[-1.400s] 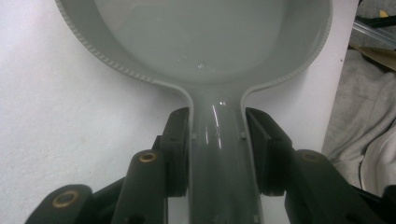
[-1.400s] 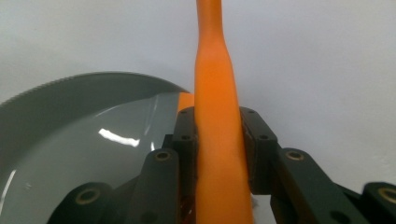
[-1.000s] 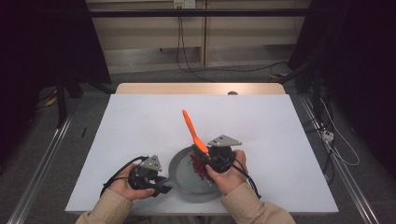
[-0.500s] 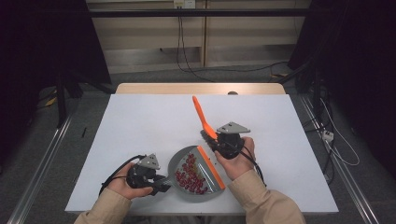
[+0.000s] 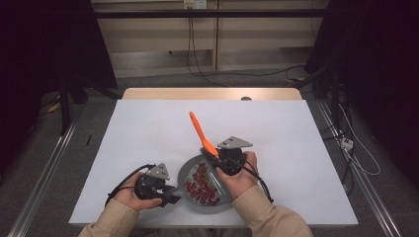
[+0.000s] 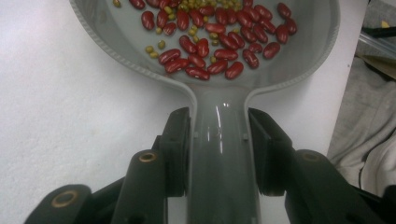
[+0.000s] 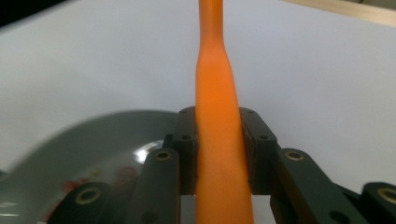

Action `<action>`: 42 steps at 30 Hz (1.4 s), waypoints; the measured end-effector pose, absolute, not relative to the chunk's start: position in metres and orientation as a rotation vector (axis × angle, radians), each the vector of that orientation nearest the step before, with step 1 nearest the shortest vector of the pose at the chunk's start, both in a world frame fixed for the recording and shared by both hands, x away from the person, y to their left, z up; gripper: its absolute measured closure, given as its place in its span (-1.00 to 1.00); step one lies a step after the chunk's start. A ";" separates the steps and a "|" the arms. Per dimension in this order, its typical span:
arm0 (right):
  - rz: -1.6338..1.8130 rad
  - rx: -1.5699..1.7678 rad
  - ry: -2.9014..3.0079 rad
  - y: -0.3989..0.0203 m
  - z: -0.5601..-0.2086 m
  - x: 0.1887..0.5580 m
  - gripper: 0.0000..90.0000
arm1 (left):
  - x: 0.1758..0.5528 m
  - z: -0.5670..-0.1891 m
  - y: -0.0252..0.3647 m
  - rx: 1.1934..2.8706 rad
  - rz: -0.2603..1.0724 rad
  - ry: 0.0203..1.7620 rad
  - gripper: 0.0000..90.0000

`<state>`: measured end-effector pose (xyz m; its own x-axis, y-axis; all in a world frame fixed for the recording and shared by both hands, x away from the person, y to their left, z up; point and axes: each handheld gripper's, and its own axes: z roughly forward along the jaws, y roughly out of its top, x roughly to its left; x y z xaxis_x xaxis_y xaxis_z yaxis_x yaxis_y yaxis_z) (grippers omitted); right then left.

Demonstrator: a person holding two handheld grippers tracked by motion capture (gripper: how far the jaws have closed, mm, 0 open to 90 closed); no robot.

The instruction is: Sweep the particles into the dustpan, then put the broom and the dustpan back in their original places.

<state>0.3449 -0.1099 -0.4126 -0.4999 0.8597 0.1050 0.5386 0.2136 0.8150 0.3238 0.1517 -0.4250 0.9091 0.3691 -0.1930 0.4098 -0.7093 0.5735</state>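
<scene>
While both grippers clamp, we hold pan and spatula near the table's [image 5: 148,128] front edge.
Left gripper [image 6: 219,154] pinches the grey pan's [image 6: 299,70] handle; right gripper [image 7: 219,154] pinches the orange spatula [image 7: 217,116] above the beans [image 6: 210,42].

Looking forward and down from above the person's edge of the counter [image 5: 148,128]. Riding close behind the left claw [image 6: 219,154], facing the grey pan [image 6: 299,70] seen in all three views. Right one, slightly blurred, close along the orange spatula [image 7: 217,116]
</scene>
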 end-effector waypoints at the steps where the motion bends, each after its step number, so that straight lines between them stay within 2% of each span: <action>1: 1.178 1.272 2.115 -0.108 -0.410 0.343 0.59 | 0.324 -0.426 0.151 2.421 -0.090 0.558 0.35; 4: 1.204 1.270 2.100 -0.112 -0.404 0.345 0.59 | 0.323 -0.427 0.149 2.414 -0.063 0.550 0.24; 7: 1.179 1.259 2.081 -0.121 -0.401 0.347 0.59 | 0.323 -0.428 0.149 2.414 -0.057 0.541 0.38; 23: 1.187 1.354 2.003 -0.169 -0.403 0.352 0.59 | 0.315 -0.435 0.163 2.246 0.102 0.489 0.40; 30: 1.171 1.363 1.977 -0.180 -0.402 0.354 0.59 | 0.320 -0.434 0.171 2.185 0.138 0.541 0.40; 42: 1.146 1.402 1.944 -0.209 -0.402 0.354 0.58 | 0.337 -0.428 0.197 2.063 0.260 0.740 0.40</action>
